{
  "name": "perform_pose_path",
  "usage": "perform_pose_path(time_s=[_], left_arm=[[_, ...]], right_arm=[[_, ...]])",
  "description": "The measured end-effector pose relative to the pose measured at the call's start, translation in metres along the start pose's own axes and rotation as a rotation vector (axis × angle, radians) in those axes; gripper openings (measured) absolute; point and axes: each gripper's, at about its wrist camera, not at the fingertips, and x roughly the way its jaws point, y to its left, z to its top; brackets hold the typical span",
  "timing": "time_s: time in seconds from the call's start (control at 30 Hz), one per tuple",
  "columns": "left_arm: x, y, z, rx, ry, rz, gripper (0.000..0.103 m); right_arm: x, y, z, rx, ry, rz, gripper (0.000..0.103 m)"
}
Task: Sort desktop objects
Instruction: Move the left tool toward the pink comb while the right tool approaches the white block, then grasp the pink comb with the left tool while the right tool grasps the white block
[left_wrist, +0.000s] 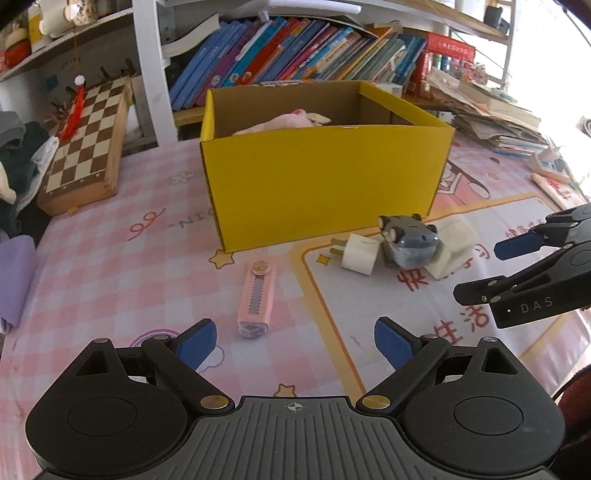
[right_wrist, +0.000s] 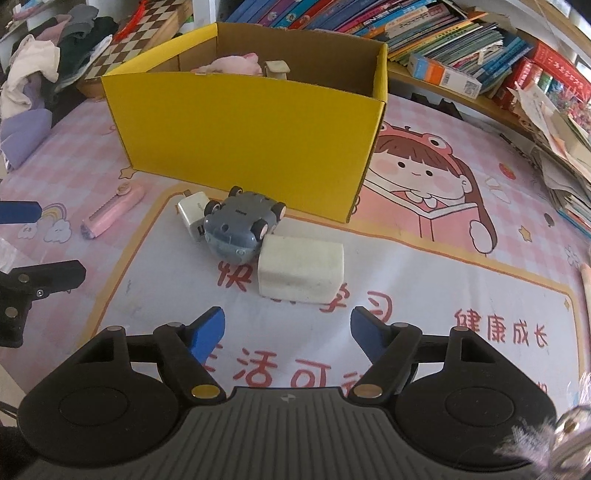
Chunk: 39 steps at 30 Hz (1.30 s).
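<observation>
left gripper wide open, empty, near pink cutter | right gripper wide open, empty, near white block | risk: block touches upturned toy car, which touches plug; grabbing could nudge both

Mostly plastic and cardboard from where I'm sitting

Yellow box looks matt cardboard, grey toy car glossy plastic, white block rough and foamy, mat smooth and printed.

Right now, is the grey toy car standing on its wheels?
No, the grey toy car lies flipped with its wheels pointing up, wedged between the white plug and the white block.
</observation>
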Motion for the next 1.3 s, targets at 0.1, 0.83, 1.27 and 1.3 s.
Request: perform_pose_path(time_s=[0.1,0.83,1.27,1.3], left_arm=[[0.004,0.003,0.001,-0.012,0.007,0.01,0.094],[0.033,0.013,0.011,-0.063,0.06,0.089,0.083],[0.045,0.02,0.013,-0.094,0.067,0.1,0.063],[0.046,0.021,0.013,-0.097,0.067,0.1,0.06]], right_arm=[[0.006,-0.002,0.005,-0.008,0.008,0.01,0.074],[0.039,-0.02,0.025,0.001,0.065,0.074,0.053],[0.035,-0.028,0.024,0.0,0.043,0.065,0.046],[0.034,-0.03,0.023,0.002,0.041,0.06,0.045]])
